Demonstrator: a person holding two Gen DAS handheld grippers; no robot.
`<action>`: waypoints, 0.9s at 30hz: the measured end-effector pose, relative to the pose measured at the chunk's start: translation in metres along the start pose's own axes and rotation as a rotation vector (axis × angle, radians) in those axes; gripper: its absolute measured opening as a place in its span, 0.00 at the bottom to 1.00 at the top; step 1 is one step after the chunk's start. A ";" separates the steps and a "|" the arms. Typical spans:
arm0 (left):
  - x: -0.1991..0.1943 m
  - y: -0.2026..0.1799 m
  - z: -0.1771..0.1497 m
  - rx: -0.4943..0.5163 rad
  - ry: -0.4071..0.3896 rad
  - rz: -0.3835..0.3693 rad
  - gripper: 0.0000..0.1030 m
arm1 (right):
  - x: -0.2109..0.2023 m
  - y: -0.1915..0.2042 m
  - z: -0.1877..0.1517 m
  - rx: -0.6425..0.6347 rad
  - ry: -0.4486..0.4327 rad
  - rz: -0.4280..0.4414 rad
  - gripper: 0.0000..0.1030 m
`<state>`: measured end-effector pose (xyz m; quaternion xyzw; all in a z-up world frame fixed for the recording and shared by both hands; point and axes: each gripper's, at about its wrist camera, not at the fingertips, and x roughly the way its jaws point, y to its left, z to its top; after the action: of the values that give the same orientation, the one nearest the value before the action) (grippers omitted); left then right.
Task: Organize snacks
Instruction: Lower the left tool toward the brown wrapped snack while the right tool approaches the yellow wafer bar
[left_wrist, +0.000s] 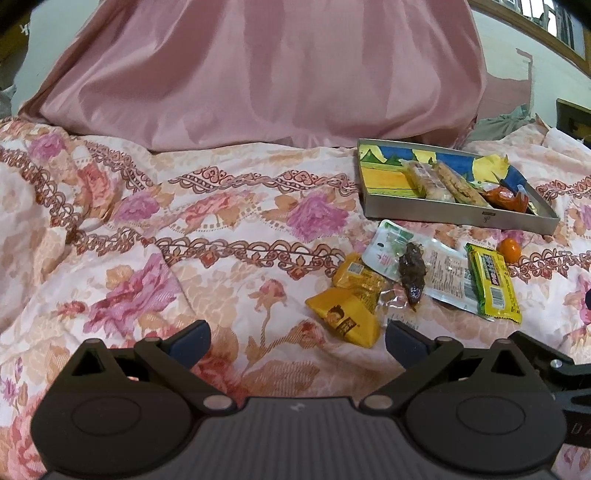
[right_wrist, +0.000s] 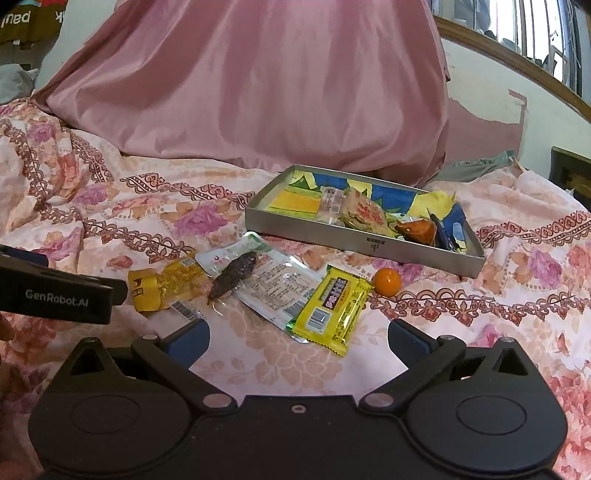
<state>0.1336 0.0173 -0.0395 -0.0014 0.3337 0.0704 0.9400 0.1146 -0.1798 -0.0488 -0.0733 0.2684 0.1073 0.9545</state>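
Floral bedspread (left_wrist: 229, 229); both claws apparently empty, parted.

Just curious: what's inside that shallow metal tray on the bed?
The shallow metal tray holds two clear-wrapped biscuit packs and an orange-red packet; anything beneath them is hidden.

So everything's sitting on the bed (right_wrist: 110, 206). At the back there's a tray (right_wrist: 354, 242), with a big curtain (right_wrist: 258, 81) hanging right behind it. In the tray, a few wrapped snacks (right_wrist: 360, 212) lie side by side toward its right half; the left part is bare. In front of the tray, a row of loose stuff runs left to right: a pair of small packets (right_wrist: 162, 286), a flat pouch (right_wrist: 273, 280) with a dried snack (right_wrist: 234, 275) lying on its left end, then a wafer pack (right_wrist: 332, 306) overlapping the pouch's right end, and a little round fruit (right_wrist: 386, 281) just right of that, nearest the tray's front wall.
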 end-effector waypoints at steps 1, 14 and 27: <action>0.001 -0.001 0.001 0.006 -0.001 0.000 1.00 | 0.001 0.000 0.000 0.001 0.002 -0.001 0.99; 0.019 -0.022 0.017 0.064 -0.019 -0.019 1.00 | 0.014 -0.010 -0.001 0.063 0.048 -0.003 0.99; 0.041 -0.041 0.029 0.095 -0.022 -0.031 1.00 | 0.032 -0.029 0.001 0.119 0.078 -0.027 0.99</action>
<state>0.1885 -0.0170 -0.0446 0.0387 0.3261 0.0398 0.9437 0.1495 -0.2024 -0.0622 -0.0240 0.3101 0.0751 0.9474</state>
